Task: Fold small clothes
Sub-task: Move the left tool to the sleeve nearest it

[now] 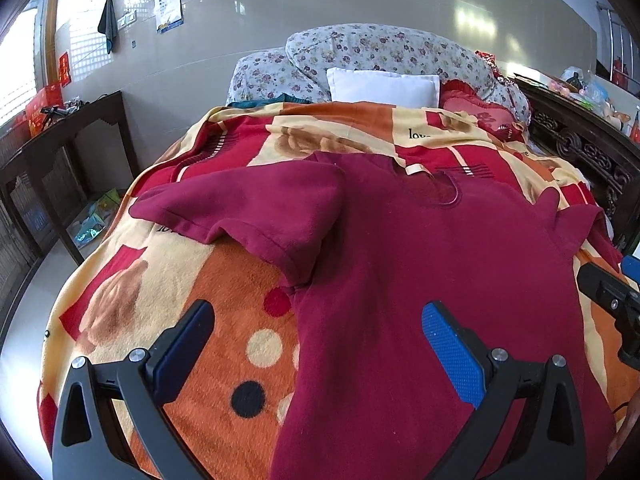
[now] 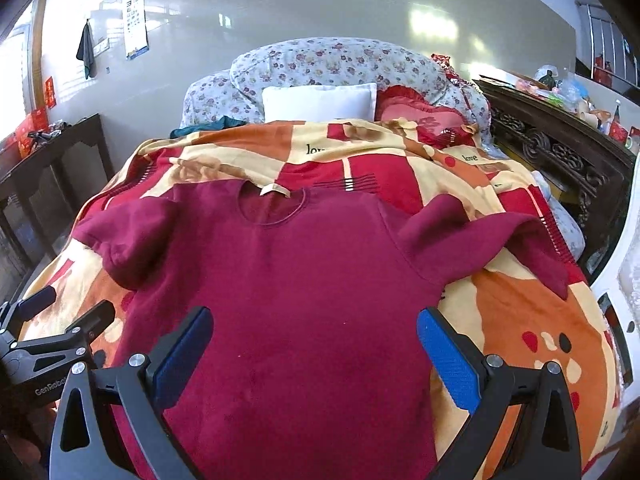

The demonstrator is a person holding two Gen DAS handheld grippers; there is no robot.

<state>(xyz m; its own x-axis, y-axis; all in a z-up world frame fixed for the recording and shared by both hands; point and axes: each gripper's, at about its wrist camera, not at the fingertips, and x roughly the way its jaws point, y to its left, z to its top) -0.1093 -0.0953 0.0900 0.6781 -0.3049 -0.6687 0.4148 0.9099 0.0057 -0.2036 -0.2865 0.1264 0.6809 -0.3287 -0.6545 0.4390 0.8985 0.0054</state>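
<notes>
Now your left gripper (image 1: 316, 344) and right gripper (image 2: 314, 350) hang wide apart, empty, above the flat shirt (image 2: 296, 280), ready for folding.

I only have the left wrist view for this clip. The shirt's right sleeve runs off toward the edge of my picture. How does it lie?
Observer: In the right wrist view the right sleeve is spread out to the side on the blanket, with its cuff end folded and rumpled rather than flat.
Operator: Is the right gripper holding anything? I see only a bit of it.
Observer: No. The right gripper is open, with its jaws wide apart above the maroon shirt body.
Operator: And my left gripper, from the other side?
Observer: The left gripper shows at the left edge of the right wrist view, over the blanket beside the shirt's lower left edge, gripping no cloth.
</notes>
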